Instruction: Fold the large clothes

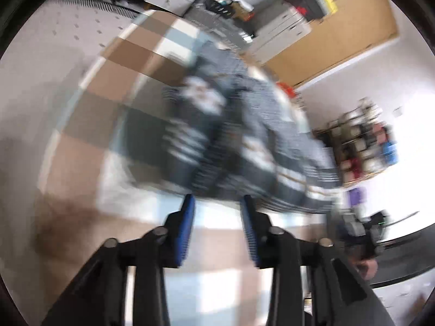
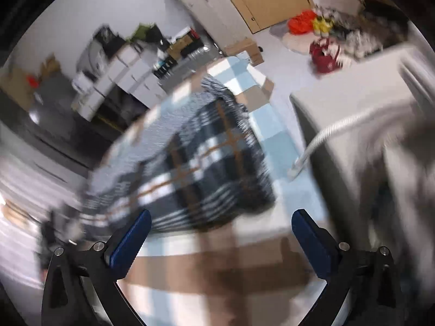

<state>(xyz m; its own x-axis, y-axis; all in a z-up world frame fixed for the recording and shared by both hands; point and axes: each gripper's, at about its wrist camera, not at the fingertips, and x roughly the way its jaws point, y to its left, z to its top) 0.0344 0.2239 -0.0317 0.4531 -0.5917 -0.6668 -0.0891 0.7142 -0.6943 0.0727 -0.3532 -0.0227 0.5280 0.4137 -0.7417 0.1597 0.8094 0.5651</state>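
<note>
- Shirt [image 1: 244,141]: a dark plaid garment with pale and tan stripes is seen lying in a loose, partly gathered heap on the checked surface [image 1: 119,81], ahead of both grippers. Both views are smeared by motion, so finer folds and edges cannot be made out.
- Left gripper [image 1: 218,203]: its blue-padded fingers [image 1: 187,217] are parted with a gap between them and nothing is held; the shirt's near edge lies just beyond the tips, and whether it is touched cannot be told.
- Right gripper [image 2: 220,217]: its fingers [image 2: 307,225] are spread wide and empty, set near the shirt's [image 2: 190,163] near edge, over bare checked surface [image 2: 274,146].
- Nearby: a white appliance [image 2: 353,103] with a ribbed hose [image 2: 320,138] is seen beside the surface in the right view; drawers and clutter fill the background.
- Step in hand, as judged: a release between folds, with both grippers free of the cloth and the garment not yet a neat, flat package.
- Next move, as judged: two fresh grip points are called for along one edge or at two corners of the shirt. The fingers would have to be lowered to the cloth and clenched on one layer, so that a straight fold can be carried across.
- Risk, as judged: bunched layers may be pinched together, which would leave the fold crooked.
</note>
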